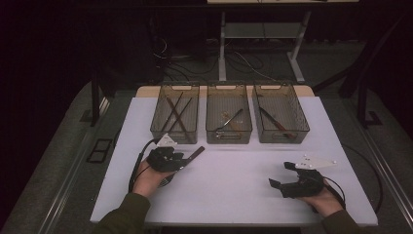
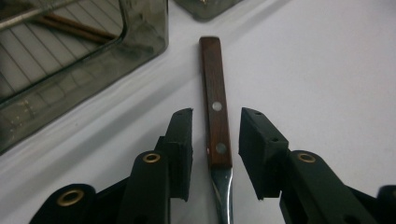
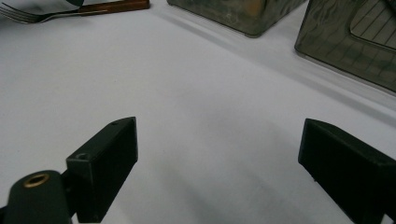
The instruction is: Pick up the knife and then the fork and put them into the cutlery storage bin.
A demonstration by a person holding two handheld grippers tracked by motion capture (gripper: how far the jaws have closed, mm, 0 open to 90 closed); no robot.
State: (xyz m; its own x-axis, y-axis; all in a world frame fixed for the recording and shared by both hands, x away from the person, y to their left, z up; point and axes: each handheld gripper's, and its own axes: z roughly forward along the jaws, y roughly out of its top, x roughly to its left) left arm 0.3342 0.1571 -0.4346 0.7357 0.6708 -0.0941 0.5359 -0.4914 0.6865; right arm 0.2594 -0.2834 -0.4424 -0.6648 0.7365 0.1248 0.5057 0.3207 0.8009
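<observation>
Your left gripper [image 1: 187, 160] sits near the table's [image 1: 234, 195] left edge, just in front of the left bin [image 1: 175, 113]. Its jaws stand apart, one on either side of the fork [image 2: 215, 121]. The fork lies flat on the table: in the left gripper view its wooden handle runs straight up between the pads and past them, with two rivets showing, and the metal neck passes back out of sight beneath the gripper. Neither pad touches the handle; there is a gap on both sides, slightly wider on the right.

The chief risk, as I judge it, is closing unevenly. The nearer pad would reach the handle first and slide or swing it on the smooth top instead of pinching it. The handle is also thin and low, so pads held too high may close over it or only graze its upper edges. The handle's far end lies close to the left bin's front corner, so a pushed fork could knock it.

Moving right, the middle bin [image 1: 229, 114] and right bin [image 1: 280, 114] stand in a row along the far edge, each holding utensils.

Your right gripper [image 1: 276, 185] rests near the front right corner, jaws wide apart over bare table, holding nothing and well apart from the fork.
</observation>
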